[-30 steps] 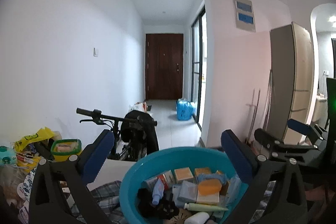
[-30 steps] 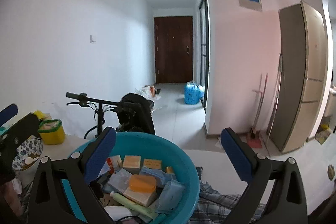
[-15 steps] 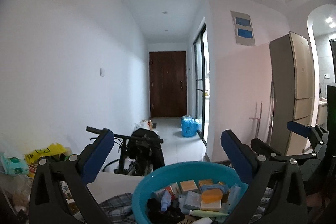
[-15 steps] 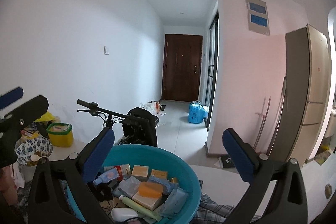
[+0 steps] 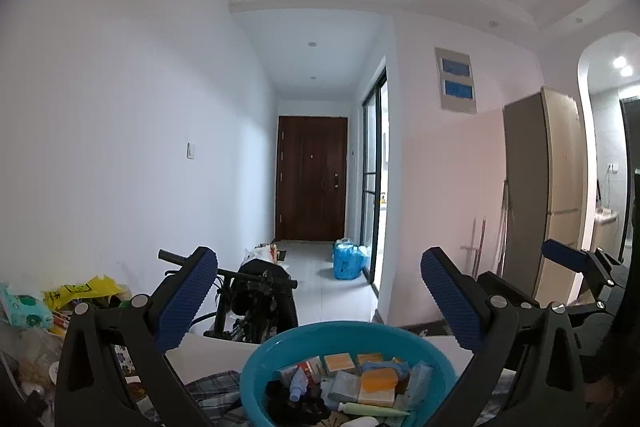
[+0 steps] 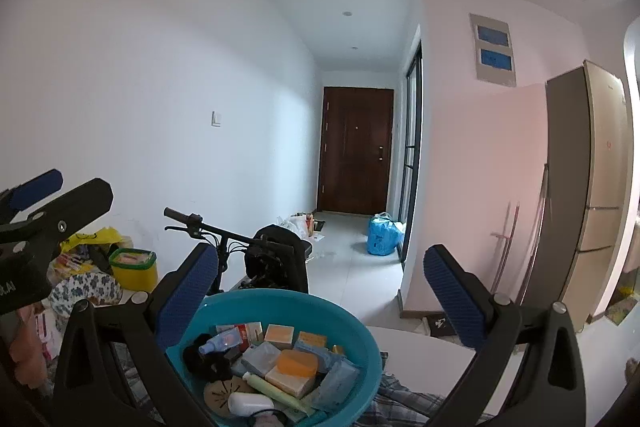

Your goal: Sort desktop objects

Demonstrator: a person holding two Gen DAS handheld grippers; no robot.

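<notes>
Two hand-held grippers hang above the same spot with their blue-padded fingers spread wide and nothing between them: the left hand-held gripper and the right hand-held gripper. Just below and between the fingers of each sits a teal plastic basin on the white surface, with a plaid cloth bunched under its near side. The basin is crowded: an orange bar of soap lies on a pale box near the middle, a light green tube lies beside it, a white bottle rests at the near rim, a small blue spray bottle leans over a black wad on the left side, and several small orange-and-white cartons stand along the far wall. Left of the basin the surface is cluttered, with a yellow tub with a green lid, a blue-flowered bowl and a yellow bag close together. Right of the basin the white surface is bare up to its far edge. Beyond that edge a bicycle leans by the white wall, its handlebar pointing left. Farther on, open grey floor runs down a corridor past a blue bag to a dark wooden door, and a tall beige refrigerator stands at the right.
</notes>
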